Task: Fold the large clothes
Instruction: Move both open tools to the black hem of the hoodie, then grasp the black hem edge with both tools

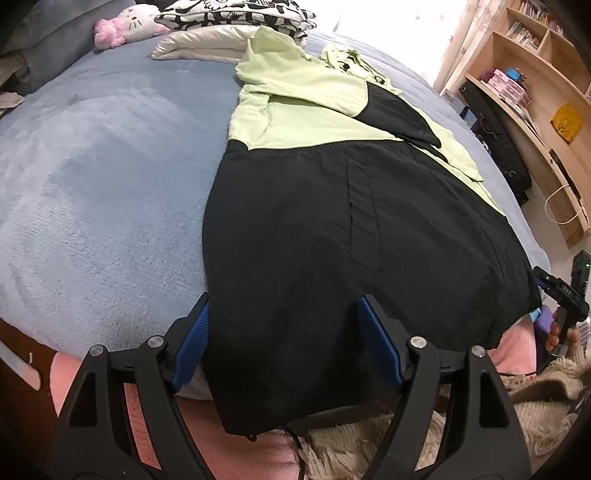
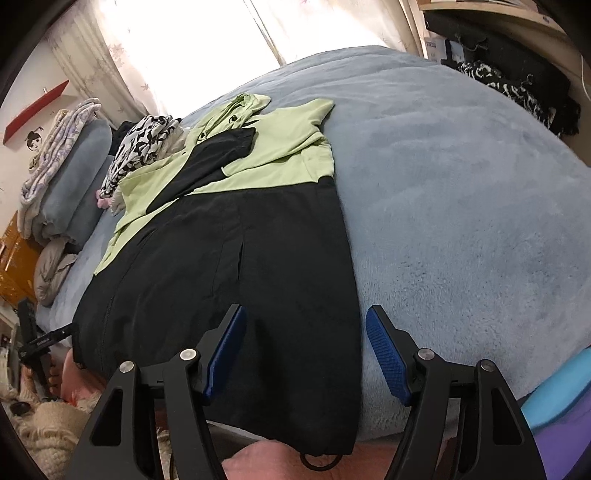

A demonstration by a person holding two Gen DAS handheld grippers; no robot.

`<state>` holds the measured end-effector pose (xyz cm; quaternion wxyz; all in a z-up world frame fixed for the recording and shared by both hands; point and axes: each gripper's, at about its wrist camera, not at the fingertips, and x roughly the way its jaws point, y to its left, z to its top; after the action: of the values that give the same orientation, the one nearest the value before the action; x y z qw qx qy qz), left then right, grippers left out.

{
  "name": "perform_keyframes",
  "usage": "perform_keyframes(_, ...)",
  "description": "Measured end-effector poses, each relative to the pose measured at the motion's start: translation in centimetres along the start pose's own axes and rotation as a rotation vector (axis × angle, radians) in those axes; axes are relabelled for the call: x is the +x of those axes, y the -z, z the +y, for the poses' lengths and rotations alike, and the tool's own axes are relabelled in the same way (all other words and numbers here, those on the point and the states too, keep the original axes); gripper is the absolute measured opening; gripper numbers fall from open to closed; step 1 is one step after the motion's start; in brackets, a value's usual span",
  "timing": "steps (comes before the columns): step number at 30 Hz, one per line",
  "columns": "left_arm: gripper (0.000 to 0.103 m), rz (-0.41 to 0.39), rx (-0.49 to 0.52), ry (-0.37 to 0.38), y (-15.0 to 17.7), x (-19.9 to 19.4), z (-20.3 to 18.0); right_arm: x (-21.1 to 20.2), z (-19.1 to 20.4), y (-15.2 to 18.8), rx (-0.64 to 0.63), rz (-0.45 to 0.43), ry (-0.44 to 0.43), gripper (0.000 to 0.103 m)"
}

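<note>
The black-and-green jacket (image 1: pixel 332 229) lies flat on the blue bed (image 1: pixel 103 192), hem hanging over the near edge. The left gripper (image 1: pixel 284 343) and right gripper (image 2: pixel 306 354) stand open over the hem corners, gripping nothing. The soft, light, probably slippery fabric is best pinched at the hem corners.

A blue fleece blanket (image 1: pixel 92 177) covers the bed. At its far end lie a pink and white plush cat (image 1: pixel 125 26), a cream pillow (image 1: pixel 199 46) and, on that pillow, a black-and-white patterned cloth (image 1: pixel 236 14). A wooden shelf unit (image 1: pixel 543 74) holding books and small boxes stands beside the bed, with a yellow bag (image 1: pixel 567 122) on it. Bright curtains (image 2: pixel 192 40) hang behind the bed. A rolled blue bolster (image 2: pixel 74 173) carries a floral cloth (image 2: pixel 55 147).
</note>
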<state>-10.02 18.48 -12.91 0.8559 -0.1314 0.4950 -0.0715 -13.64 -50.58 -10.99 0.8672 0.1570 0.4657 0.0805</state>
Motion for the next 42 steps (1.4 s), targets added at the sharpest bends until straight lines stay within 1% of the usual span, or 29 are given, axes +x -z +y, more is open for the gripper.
perform_keyframes(3,0.074,0.012,-0.003,0.018,0.0,0.4,0.4,0.7,0.0,0.2,-0.002,0.009,-0.033,0.064)
perform_keyframes(5,0.074,0.017,-0.008,0.032,-0.1,0.5,0.6,1.1,0.3,0.2,-0.016,0.017,-0.036,0.063)
perform_keyframes(7,0.074,0.022,0.003,0.046,-0.1,0.5,0.7,1.3,0.1,0.2,-0.022,0.028,-0.049,0.058)
perform_keyframes(10,0.074,0.03,0.014,0.06,-0.3,0.6,0.9,1.4,-0.4,0.1,-0.02,0.04,-0.06,0.046)
perform_keyframes(12,0.074,0.036,0.017,0.069,-0.4,0.6,1.0,1.2,-1.1,0.0,-0.007,0.045,-0.075,0.036)
perform_keyframes(14,0.075,0.04,0.023,0.076,-0.4,0.7,1.0,1.0,-1.9,0.0,0.019,0.054,-0.093,0.03)
perform_keyframes(15,0.075,0.043,0.03,0.081,-0.4,0.7,1.0,1.0,-2.2,-0.1,0.027,0.058,-0.103,0.029)
perform_keyframes(17,0.075,0.048,0.032,0.084,-0.4,0.8,1.0,1.0,-2.6,0.1,0.037,0.068,-0.11,0.029)
perform_keyframes(20,0.076,0.055,0.033,0.088,-0.5,0.8,1.0,1.0,-2.6,0.2,0.014,0.095,-0.113,0.029)
perform_keyframes(23,0.085,0.067,0.036,0.114,-0.4,1.3,1.0,1.0,-2.8,0.5,0.014,0.118,-0.141,0.029)
perform_keyframes(25,0.091,0.075,0.043,0.114,-0.4,1.9,0.6,1.7,-3.0,0.5,0.031,0.137,-0.164,0.029)
perform_keyframes(26,0.098,0.082,0.049,0.121,-0.5,2.2,0.3,1.9,-3.1,0.6,0.036,0.14,-0.171,0.029)
perform_keyframes(27,0.102,0.085,0.056,0.124,-0.5,2.5,0.0,2.4,-3.1,0.5,0.044,0.145,-0.188,0.029)
perform_keyframes(29,0.102,0.089,0.08,0.088,-0.6,3.2,-0.7,3.0,-2.8,0.5,0.044,0.147,-0.2,0.029)
perform_keyframes(31,0.102,0.084,0.089,0.071,-0.6,3.6,-1.0,3.9,-2.3,0.1,0.035,0.149,-0.22,0.029)
perform_keyframes(35,0.102,0.045,0.025,0.094,-0.7,3.4,-0.5,5.4,-0.7,-0.6,0.006,0.15,-0.256,0.029)
perform_keyframes(37,0.096,0.019,0.01,0.083,-0.7,3.2,-0.6,6.1,0.5,-0.9,-0.016,0.147,-0.276,0.029)
perform_keyframes(38,0.085,0.002,0.012,0.074,-0.6,2.9,-0.7,6.4,1.4,-1.2,-0.034,0.14,-0.278,0.029)
perform_keyframes(39,0.065,-0.007,0.008,0.073,-0.6,2.6,-0.8,6.5,2.2,-1.3,-0.049,0.132,-0.279,0.025)
perform_keyframes(40,0.049,-0.019,-0.007,0.077,-0.7,2.3,-0.6,6.6,2.8,-1.4,-0.059,0.127,-0.281,0.022)
perform_keyframes(41,0.014,-0.027,-0.054,0.115,-0.9,1.9,-0.1,6.7,3.4,-1.6,-0.065,0.121,-0.283,0.016)
perform_keyframes(42,0.005,-0.022,-0.095,0.154,-1.1,1.8,0.5,6.6,4.0,-1.8,-0.067,0.104,-0.275,0.015)
